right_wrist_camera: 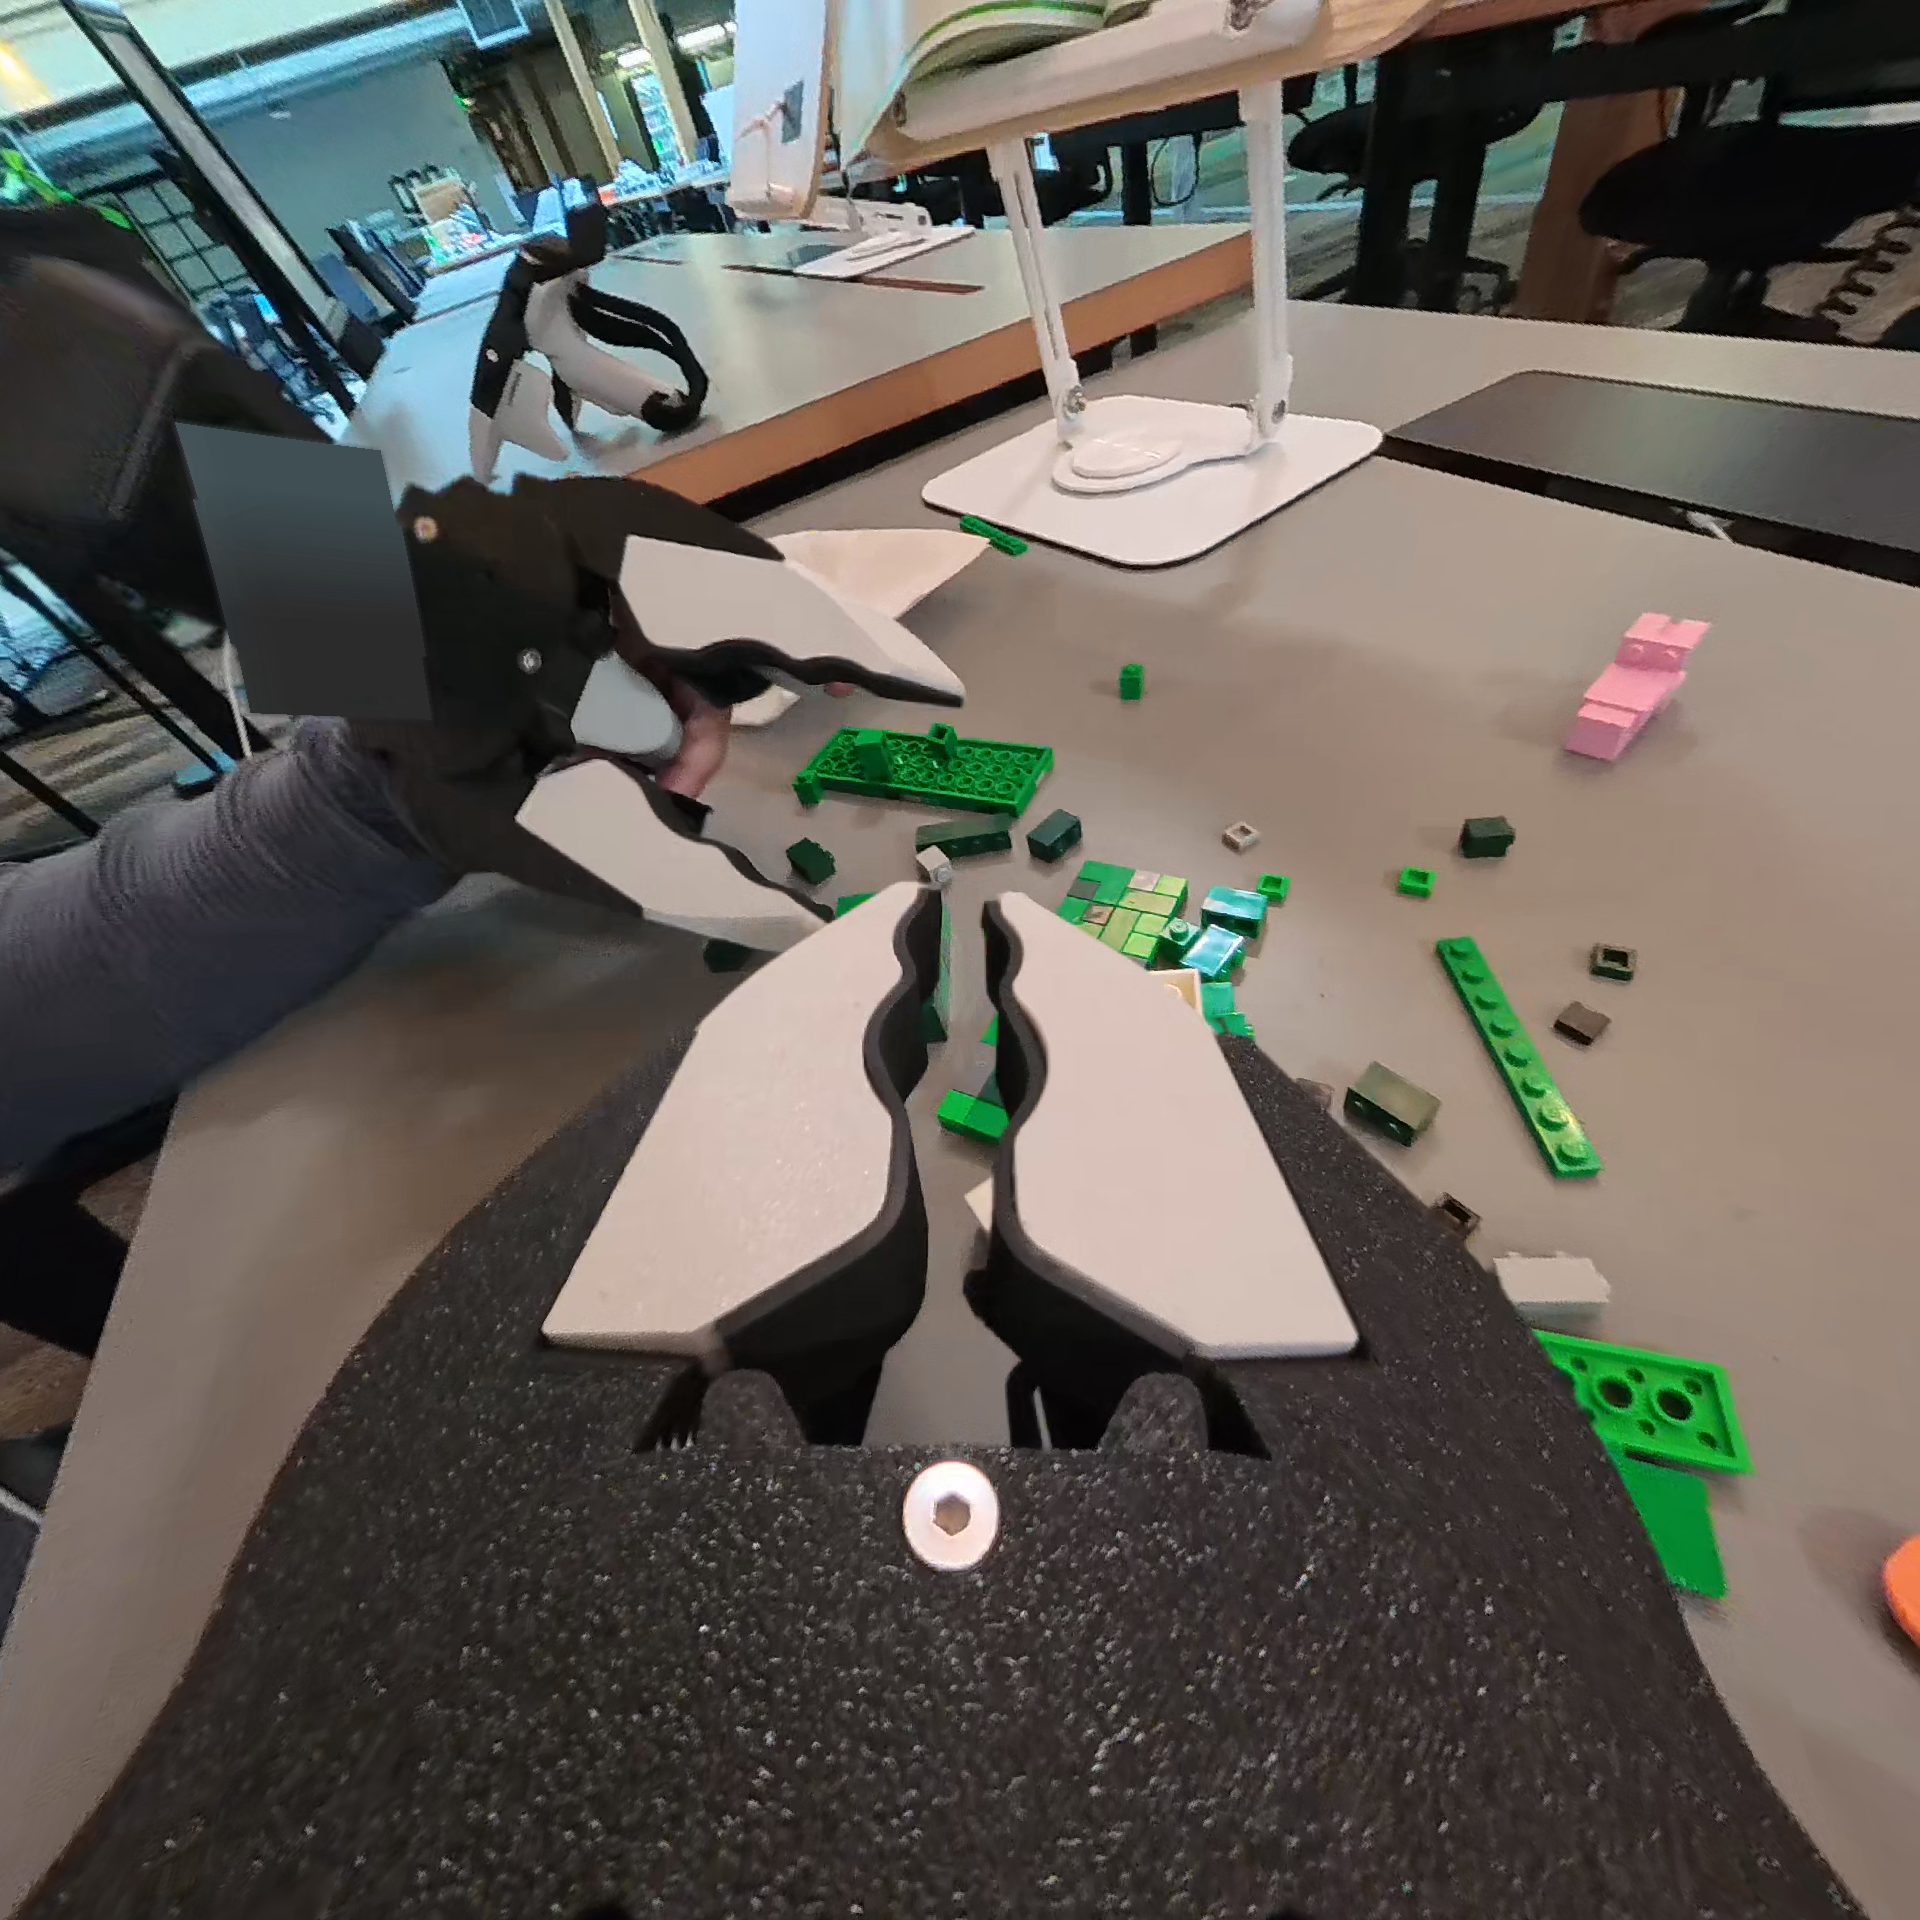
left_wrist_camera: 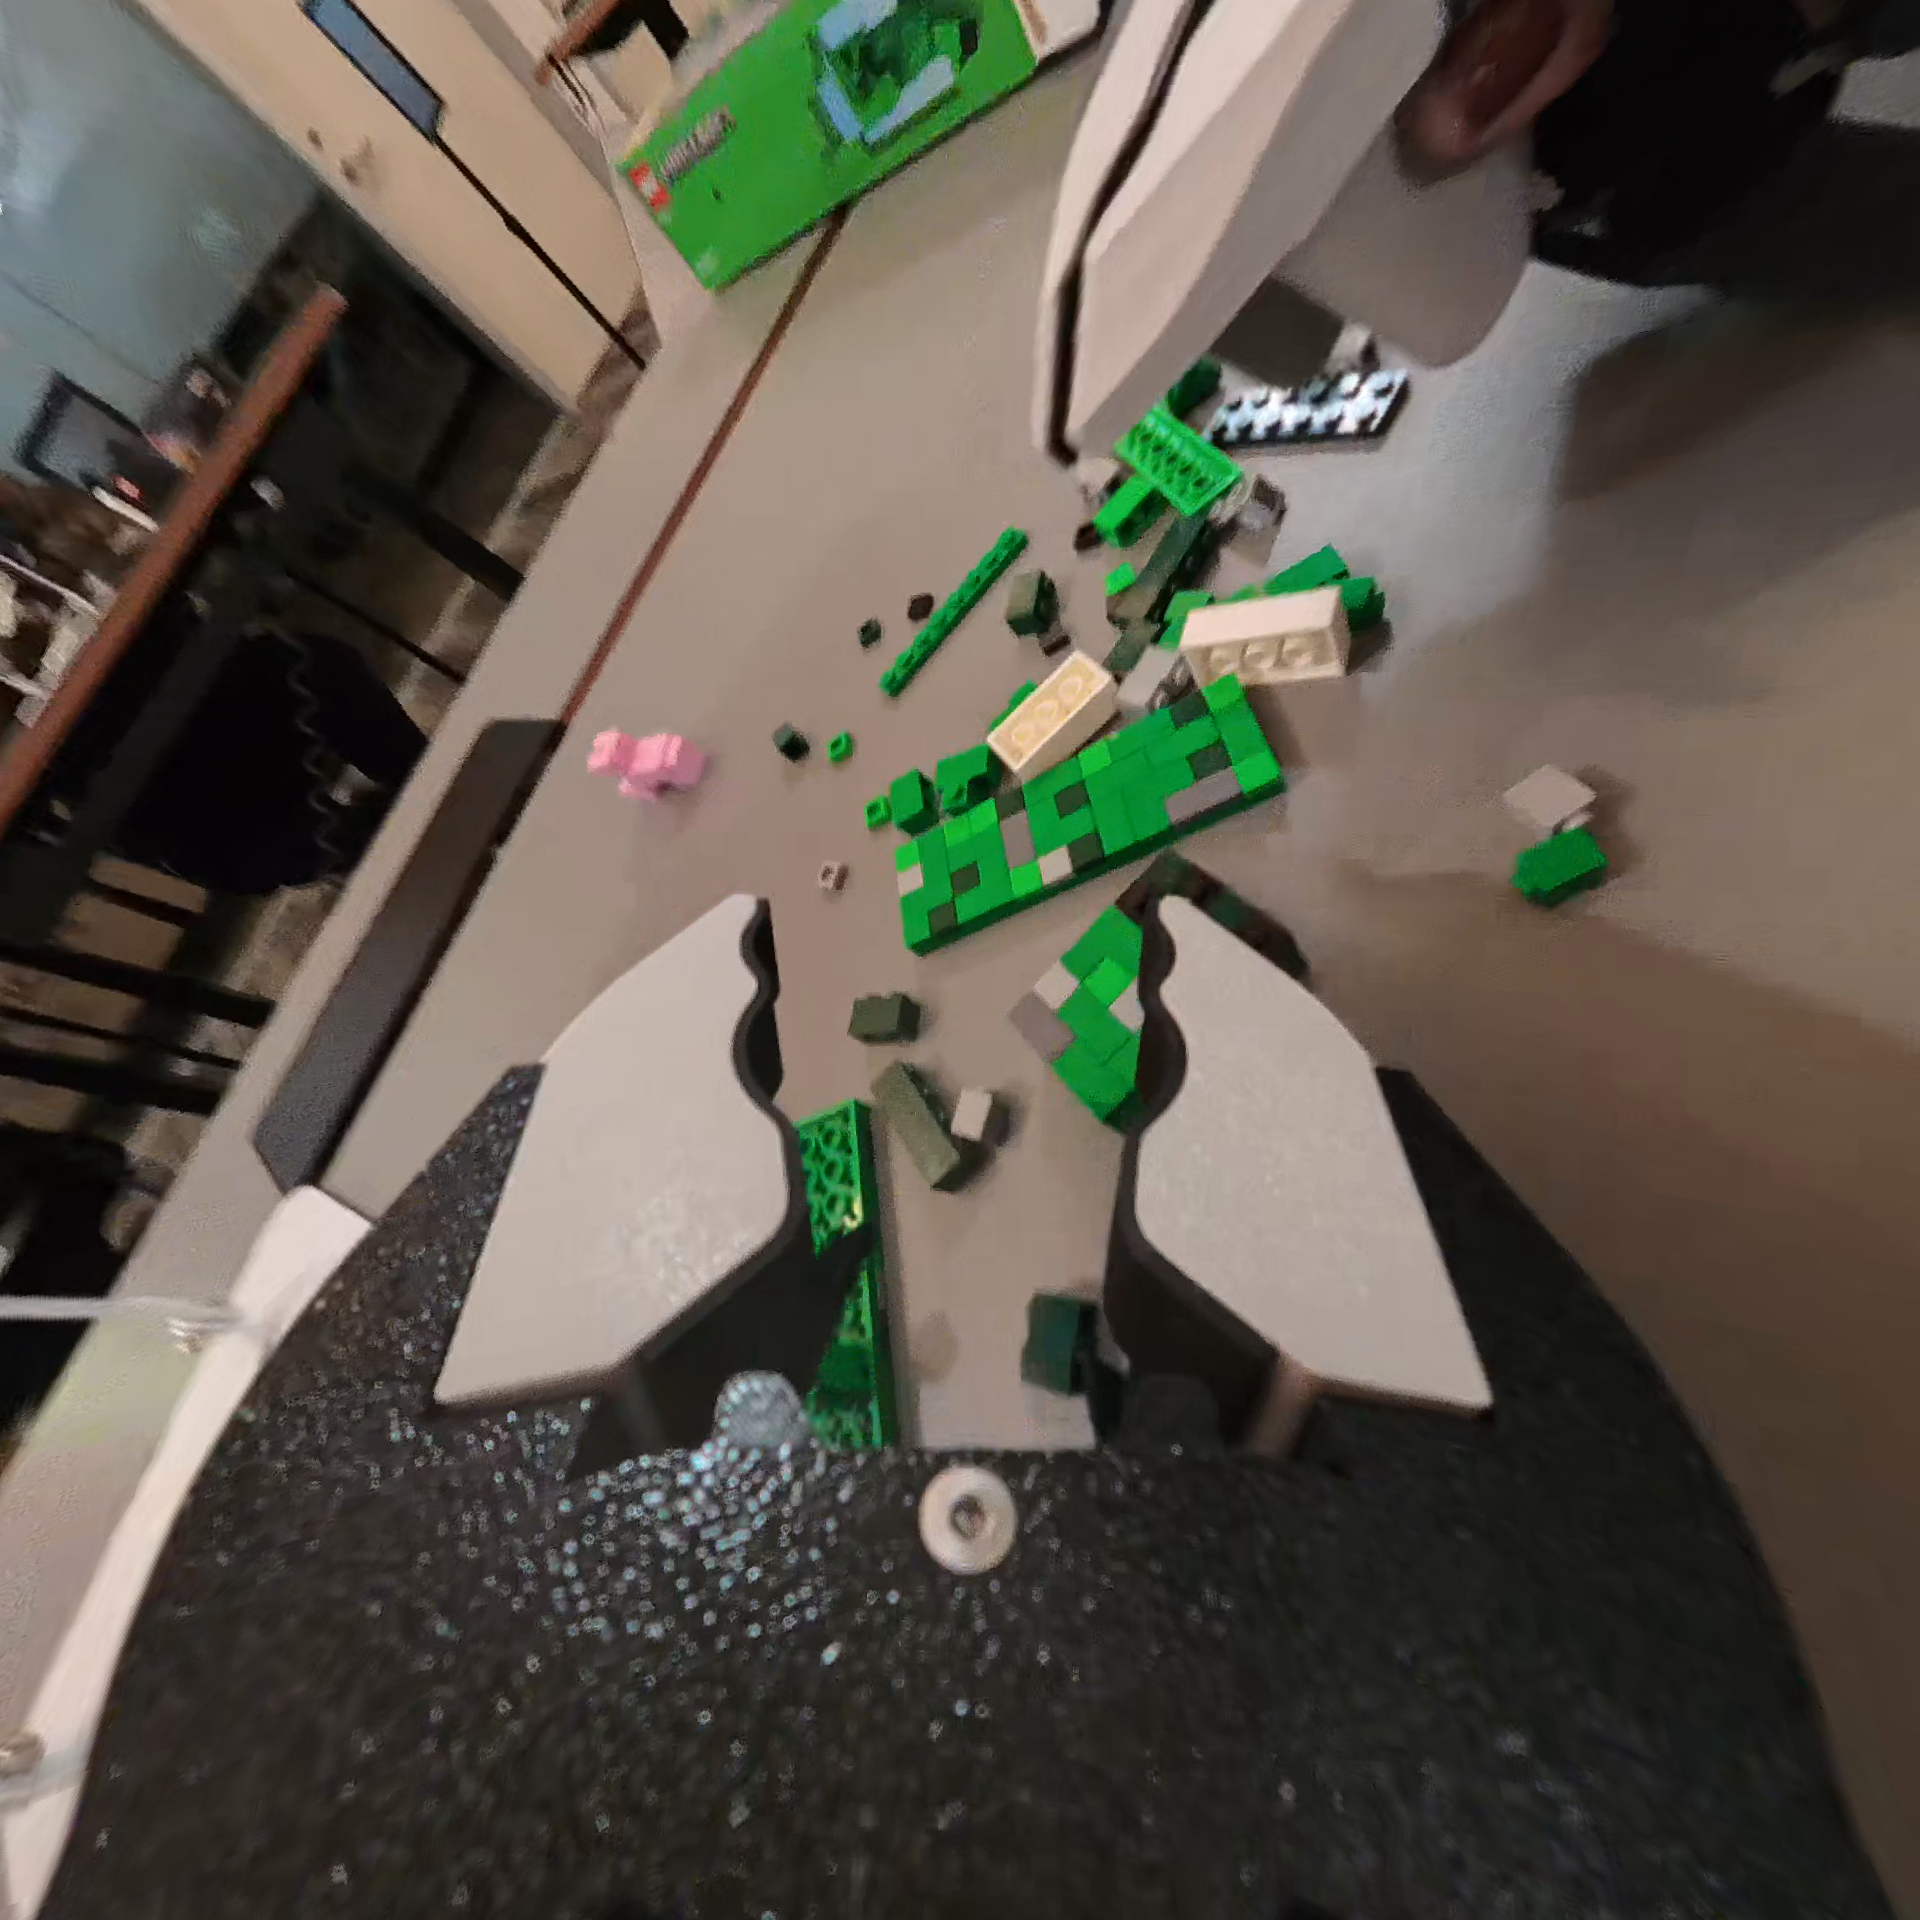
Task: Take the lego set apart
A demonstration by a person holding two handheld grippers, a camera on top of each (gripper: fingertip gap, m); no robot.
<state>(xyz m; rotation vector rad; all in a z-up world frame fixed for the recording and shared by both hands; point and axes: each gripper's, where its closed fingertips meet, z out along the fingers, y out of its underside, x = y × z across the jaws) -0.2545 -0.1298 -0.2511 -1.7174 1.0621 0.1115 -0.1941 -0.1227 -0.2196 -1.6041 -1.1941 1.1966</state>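
Observation:
Loose Lego pieces lie scattered on the grey table (left_wrist_camera: 1558,1143). A green tiled panel (left_wrist_camera: 1081,821) lies flat, with two white bricks (left_wrist_camera: 1049,712) beside it; it also shows in the right wrist view (right_wrist_camera: 1127,904). My left gripper (left_wrist_camera: 956,935) is open wide and empty, hovering over small dark green bricks (left_wrist_camera: 920,1122) and a studded green plate (right_wrist_camera: 935,774). It shows from the side in the right wrist view (right_wrist_camera: 894,805). My right gripper (right_wrist_camera: 956,909) has a narrow gap between its jaws and holds nothing. It hangs above the far pieces in the left wrist view (left_wrist_camera: 1060,447).
A pink pig figure (right_wrist_camera: 1631,691) and a long green plate (right_wrist_camera: 1517,1055) lie to the right. A white stand (right_wrist_camera: 1153,488) and a black mat (right_wrist_camera: 1662,457) sit at the back. The green set box (left_wrist_camera: 831,135) lies at the far table end. About 8 cm separates my left fingertips from my right. The left tips stand about 8 cm off the studded green plate (right_wrist_camera: 935,774).

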